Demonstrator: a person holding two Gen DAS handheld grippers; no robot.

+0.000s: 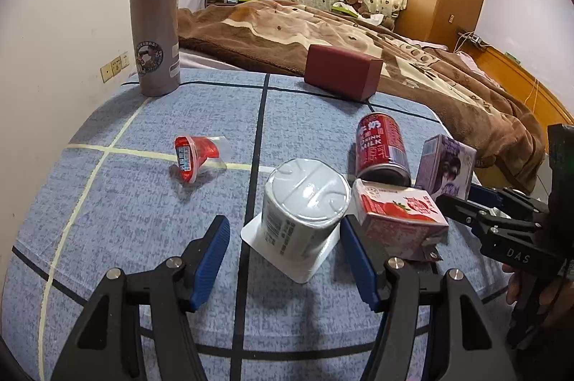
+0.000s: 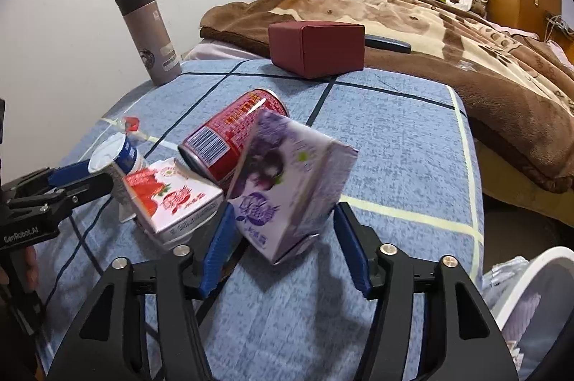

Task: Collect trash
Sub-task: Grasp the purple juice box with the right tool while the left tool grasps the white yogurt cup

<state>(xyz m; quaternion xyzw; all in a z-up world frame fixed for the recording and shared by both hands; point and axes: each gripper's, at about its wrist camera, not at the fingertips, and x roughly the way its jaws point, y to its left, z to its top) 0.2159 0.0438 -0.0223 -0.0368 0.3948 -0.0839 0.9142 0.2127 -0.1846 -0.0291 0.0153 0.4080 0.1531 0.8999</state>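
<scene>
Blue woven cloth with dark grid lines covers my desk [image 1: 107, 201]. My left claw [image 1: 283, 259] tilts down, spread around an upturned white plastic yogurt cup [image 1: 301, 201], pads clear. My right claw [image 2: 283, 237] stands spread about a tilted purple cardboard carton [image 2: 287, 180], beside a red milk can [image 2: 229, 133] and strawberry carton [image 2: 172, 198].

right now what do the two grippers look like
Both match: black angular frames with round silver bolts and ribbed blue finger pads. The left gripper carries white "GenRobot.AI" lettering on its side in the right wrist view; the right gripper shows white "DAS" lettering in the left wrist view. No cables or sleeves visible.
</scene>
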